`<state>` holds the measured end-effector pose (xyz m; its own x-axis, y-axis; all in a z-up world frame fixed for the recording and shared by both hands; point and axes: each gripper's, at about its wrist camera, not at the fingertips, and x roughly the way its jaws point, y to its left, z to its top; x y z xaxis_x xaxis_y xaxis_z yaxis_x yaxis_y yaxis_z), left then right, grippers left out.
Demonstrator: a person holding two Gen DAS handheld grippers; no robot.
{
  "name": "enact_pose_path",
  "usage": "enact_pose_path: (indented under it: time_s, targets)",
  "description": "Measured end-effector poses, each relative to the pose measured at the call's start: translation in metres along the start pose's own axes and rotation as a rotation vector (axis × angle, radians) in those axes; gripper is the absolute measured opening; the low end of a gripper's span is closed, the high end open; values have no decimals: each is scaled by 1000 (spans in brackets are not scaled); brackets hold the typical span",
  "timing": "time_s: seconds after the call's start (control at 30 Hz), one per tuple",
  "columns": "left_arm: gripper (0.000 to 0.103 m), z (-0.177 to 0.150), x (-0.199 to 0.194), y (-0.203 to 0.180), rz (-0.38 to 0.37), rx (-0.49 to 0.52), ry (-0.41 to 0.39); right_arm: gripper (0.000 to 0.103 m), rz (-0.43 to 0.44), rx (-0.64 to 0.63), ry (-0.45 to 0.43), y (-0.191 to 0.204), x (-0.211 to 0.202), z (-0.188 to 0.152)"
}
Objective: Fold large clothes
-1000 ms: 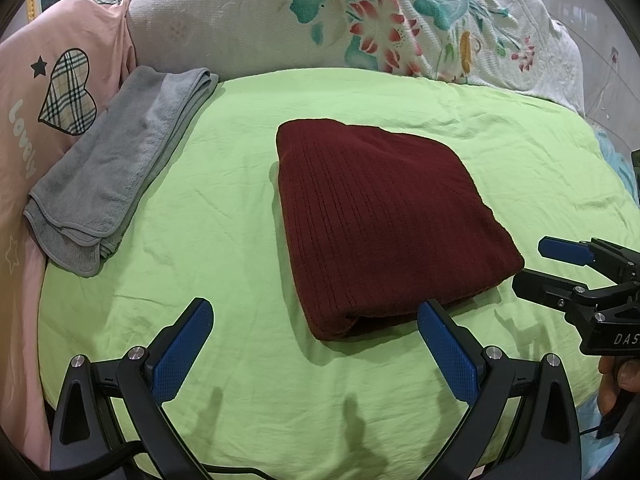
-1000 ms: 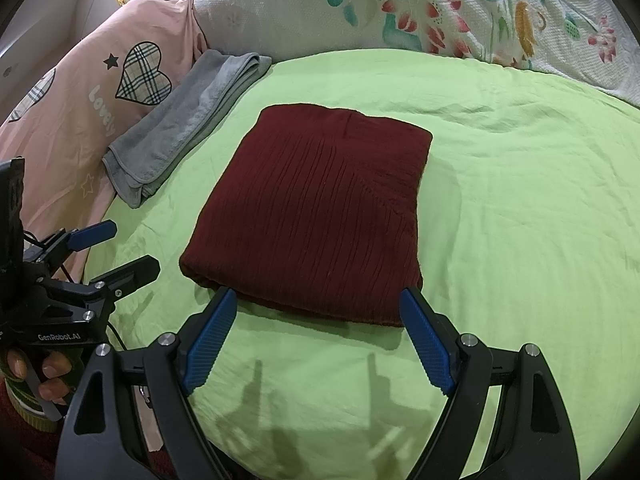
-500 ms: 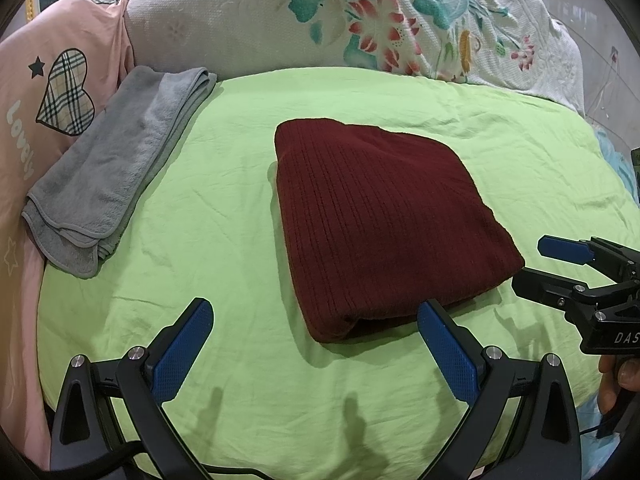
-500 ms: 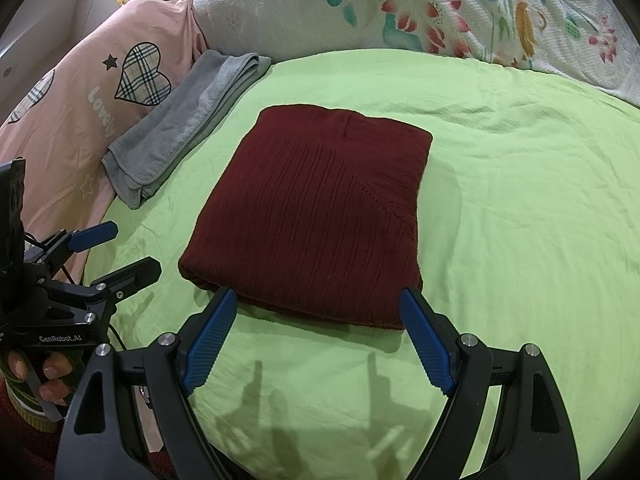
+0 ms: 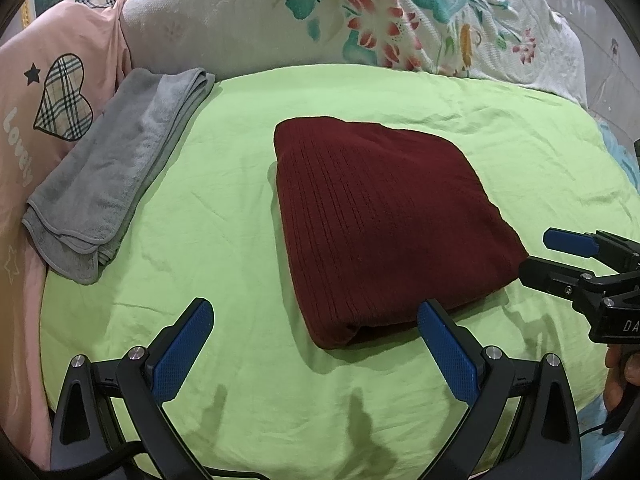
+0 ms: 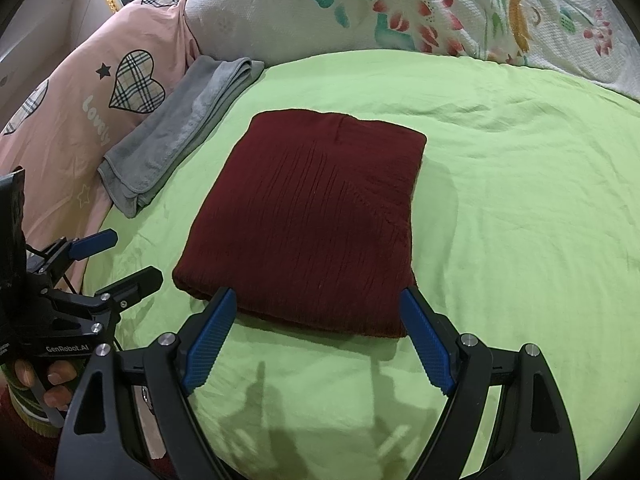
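While both grippers hang with jaws spread and nothing between them, the sweater (image 5: pixel 384 216) lies folded into a thick rectangle near the middle of the green bed (image 5: pixel 224 248), just ahead of the jaws in both views. Its long axis runs from the near edge of the bed toward the pillows (image 5: pixel 360 12), slightly slanted. In its own view the right gripper (image 6: pixel 316 336) is lined up squarely on the sweater's near short edge, its pads straddling that edge, so it looks the nearer of the two. The left gripper (image 5: pixel 314 350) sits off the near left corner, only its right pad close to the fold. Both are held low and pointing forward along the bed. A folded grey towel (image 5: pixel 116 164) lies well apart at the left edge, against a pink pillow (image 5: pixel 48 92). Judging by the neat bundle, folding seems finished or nearly so.
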<state>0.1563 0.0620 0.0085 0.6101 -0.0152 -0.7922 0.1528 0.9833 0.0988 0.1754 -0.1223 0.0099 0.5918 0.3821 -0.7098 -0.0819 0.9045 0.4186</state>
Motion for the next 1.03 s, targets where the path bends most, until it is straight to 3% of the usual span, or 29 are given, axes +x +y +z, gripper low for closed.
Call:
enact_pose_path:
  time_s: [0.73,1.03]
  targets:
    - [102,6,2,3,-10,-1,2,84,2,3,0,-2,2,1]
    - [102,14,13,19,-6,-46,7,84,-3,51,-6,-15,19,11]
